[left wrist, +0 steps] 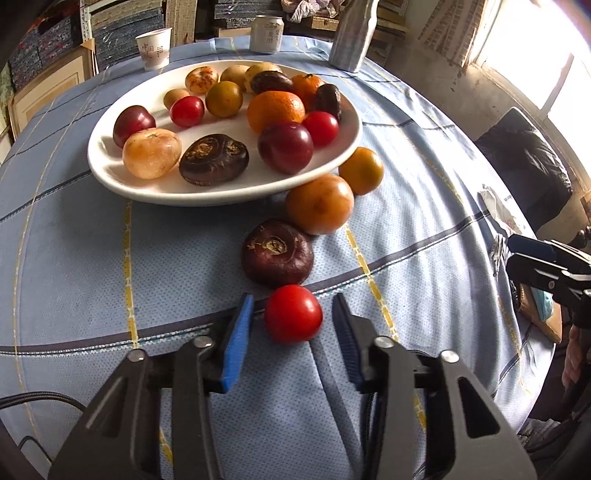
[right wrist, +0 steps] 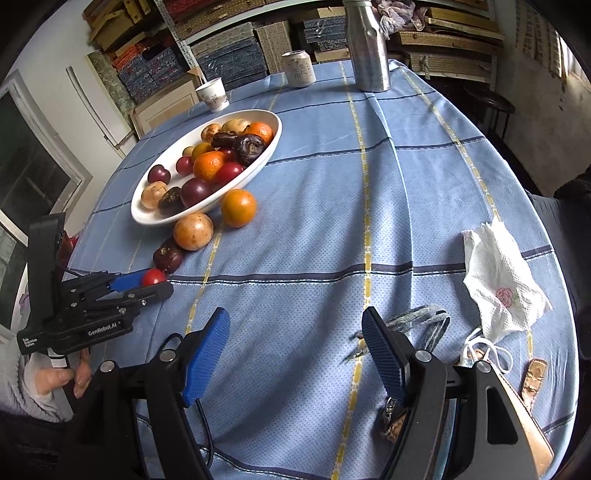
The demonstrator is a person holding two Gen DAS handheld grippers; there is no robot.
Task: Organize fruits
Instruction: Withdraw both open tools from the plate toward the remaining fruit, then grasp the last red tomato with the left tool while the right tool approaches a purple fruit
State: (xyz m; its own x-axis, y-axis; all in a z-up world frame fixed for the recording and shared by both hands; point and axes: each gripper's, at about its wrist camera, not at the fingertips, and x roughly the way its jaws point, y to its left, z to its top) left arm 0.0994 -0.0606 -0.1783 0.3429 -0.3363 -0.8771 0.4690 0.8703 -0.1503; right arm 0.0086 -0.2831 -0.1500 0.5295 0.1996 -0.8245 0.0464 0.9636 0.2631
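A white oval plate (left wrist: 110,177) holds several fruits: oranges, red tomatoes, plums, dark water chestnuts. On the cloth beside it lie a small orange (left wrist: 361,170), a pale orange fruit (left wrist: 320,204), a dark water chestnut (left wrist: 277,252) and a red tomato (left wrist: 293,314). My left gripper (left wrist: 293,314) is open with its blue pads on either side of the red tomato, not touching it; it also shows in the right wrist view (right wrist: 147,282). My right gripper (right wrist: 295,343) is open and empty over the bare cloth, away from the plate (right wrist: 273,136).
A paper cup (left wrist: 154,48), a can (left wrist: 266,34) and a metal bottle (left wrist: 352,35) stand at the table's far edge. A crumpled tissue (right wrist: 498,280), a face mask (right wrist: 487,350) and keys (right wrist: 391,421) lie at the right near my right gripper.
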